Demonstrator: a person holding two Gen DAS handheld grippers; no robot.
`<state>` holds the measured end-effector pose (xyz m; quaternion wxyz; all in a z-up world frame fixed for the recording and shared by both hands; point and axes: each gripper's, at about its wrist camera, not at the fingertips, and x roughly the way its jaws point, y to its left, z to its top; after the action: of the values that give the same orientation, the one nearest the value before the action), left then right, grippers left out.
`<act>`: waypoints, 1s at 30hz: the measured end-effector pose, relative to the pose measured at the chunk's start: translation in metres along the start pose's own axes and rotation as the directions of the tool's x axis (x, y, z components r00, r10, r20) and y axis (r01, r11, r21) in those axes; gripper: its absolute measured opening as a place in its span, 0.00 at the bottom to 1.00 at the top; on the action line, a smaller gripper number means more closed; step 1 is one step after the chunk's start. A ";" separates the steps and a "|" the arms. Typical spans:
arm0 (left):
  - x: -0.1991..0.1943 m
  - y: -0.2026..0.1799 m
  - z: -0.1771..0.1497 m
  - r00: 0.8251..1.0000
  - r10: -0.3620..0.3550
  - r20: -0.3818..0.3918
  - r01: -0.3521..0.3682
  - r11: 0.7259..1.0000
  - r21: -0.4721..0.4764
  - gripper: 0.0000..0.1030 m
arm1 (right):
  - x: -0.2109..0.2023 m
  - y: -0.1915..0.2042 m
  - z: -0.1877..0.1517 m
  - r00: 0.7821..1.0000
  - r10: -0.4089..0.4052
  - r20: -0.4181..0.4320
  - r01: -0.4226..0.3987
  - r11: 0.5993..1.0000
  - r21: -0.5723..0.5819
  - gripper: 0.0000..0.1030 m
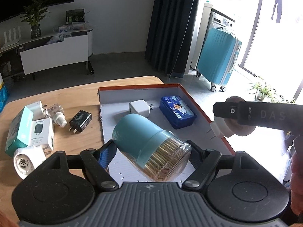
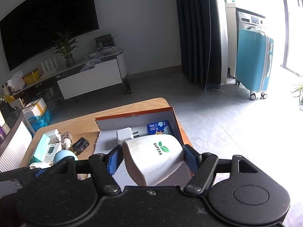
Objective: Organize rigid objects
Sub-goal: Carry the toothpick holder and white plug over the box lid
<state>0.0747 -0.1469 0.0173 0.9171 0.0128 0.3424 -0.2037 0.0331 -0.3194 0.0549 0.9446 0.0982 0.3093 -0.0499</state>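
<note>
My left gripper [image 1: 151, 147] is shut on a clear toothpick jar [image 1: 151, 147] with a light blue lid. The jar hangs tilted over the near end of the orange-rimmed box [image 1: 197, 104]. My right gripper [image 2: 151, 153] is shut on a white plug-in device [image 2: 155, 158] marked SUPERB, above the box's right side. From the left wrist view that device [image 1: 221, 128] shows its two prongs pointing left over the rim. Inside the box [image 2: 132, 115] lie a white charger [image 1: 140, 108] and a blue tin [image 1: 177, 111].
On the wooden table [image 1: 79, 92] left of the box are a black charger [image 1: 80, 121], a clear small bottle [image 1: 56, 114], white and teal cartons [image 1: 40, 132] and a white plug-in unit [image 1: 26, 160]. A teal suitcase [image 1: 219, 56] stands on the floor beyond.
</note>
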 end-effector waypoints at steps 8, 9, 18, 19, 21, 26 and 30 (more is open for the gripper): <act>0.009 -0.003 0.002 1.000 -0.006 -0.007 0.006 1.000 0.008 0.78 | 0.011 -0.005 0.006 1.000 -0.006 -0.005 0.006 1.000 0.000 0.80; 0.010 -0.004 0.003 1.000 -0.006 -0.008 0.006 1.000 0.009 0.78 | 0.012 -0.005 0.007 1.000 -0.006 -0.006 0.006 1.000 0.001 0.80; 0.016 -0.008 0.005 1.000 -0.013 -0.013 0.014 1.000 0.014 0.78 | 0.024 -0.005 0.012 1.000 -0.005 -0.017 0.005 1.000 -0.011 0.80; 0.017 -0.008 0.006 1.000 -0.013 -0.015 0.014 1.000 0.014 0.78 | 0.026 -0.005 0.012 1.000 -0.005 -0.020 0.005 1.000 -0.012 0.80; 0.018 -0.008 0.006 1.000 -0.012 -0.016 0.012 1.000 0.014 0.78 | 0.030 -0.004 0.014 1.000 -0.003 -0.025 0.002 1.000 -0.013 0.80; 0.024 -0.009 0.007 1.000 -0.012 -0.026 0.012 1.000 0.009 0.78 | 0.039 -0.002 0.017 0.999 0.001 -0.038 -0.002 1.000 -0.025 0.80; 0.028 -0.010 0.008 0.999 -0.015 -0.031 0.015 1.000 0.009 0.78 | 0.048 -0.002 0.019 0.999 0.005 -0.053 -0.006 1.000 -0.028 0.80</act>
<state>0.0953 -0.1677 0.0072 0.9101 0.0175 0.3556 -0.2120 0.0821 -0.3273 0.0414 0.9374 0.0868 0.3347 -0.0403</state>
